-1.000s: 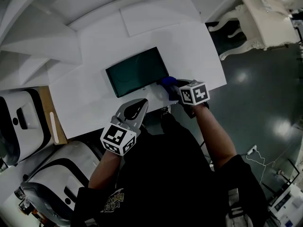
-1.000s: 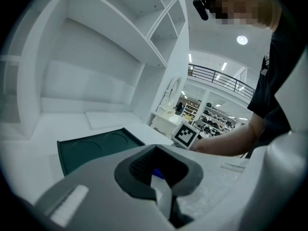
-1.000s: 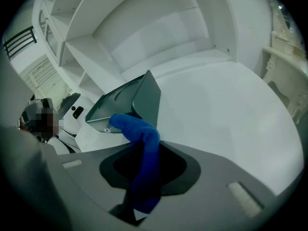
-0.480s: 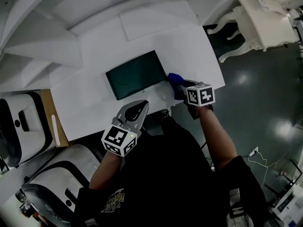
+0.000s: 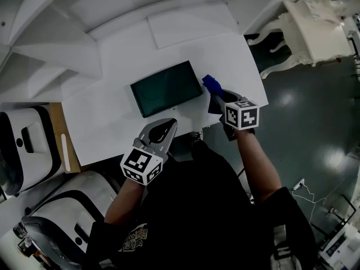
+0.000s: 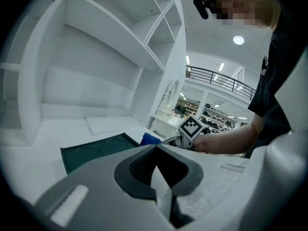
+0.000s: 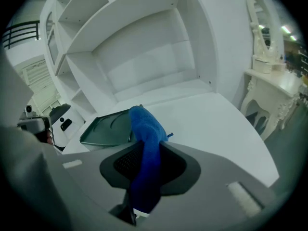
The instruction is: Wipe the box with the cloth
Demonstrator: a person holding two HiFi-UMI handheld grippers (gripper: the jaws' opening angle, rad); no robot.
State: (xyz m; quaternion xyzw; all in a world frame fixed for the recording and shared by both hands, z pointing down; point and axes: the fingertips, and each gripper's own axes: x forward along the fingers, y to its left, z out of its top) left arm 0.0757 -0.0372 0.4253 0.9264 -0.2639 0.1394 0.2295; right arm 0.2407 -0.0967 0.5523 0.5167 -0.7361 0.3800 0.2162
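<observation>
The right gripper (image 5: pixel 218 101) was clenched on a blue cloth (image 5: pixel 211 85). In the right gripper view the cloth (image 7: pixel 145 141) was seen squeezed between the two jaws, and its free end stood up beyond the tips. The box (image 5: pixel 166 88), dark green and flat, was laid on a white table (image 5: pixel 107 125). It was found just ahead of the right gripper (image 7: pixel 143 170) and a little to its left, with its right end (image 7: pixel 108 128) close behind the cloth. Whether the cloth touched the box could not be told from any view.

The left gripper (image 5: pixel 160 130) was held near the front edge of the table, apart from the box, and the box lay ahead of it. In the left gripper view its jaws (image 6: pixel 156 154) were pressed together and nothing was held between them. Beyond these jaws the box (image 6: pixel 89 153) was seen, and to the right of it the cloth (image 6: pixel 150 139) with the marker cube of the right gripper (image 6: pixel 191 127) behind.

White shelves (image 5: pixel 50 44) were placed beyond the table, far ahead of both grippers. A white carved table (image 5: pixel 315 21) stood on the dark floor, well to the right of the right gripper.
</observation>
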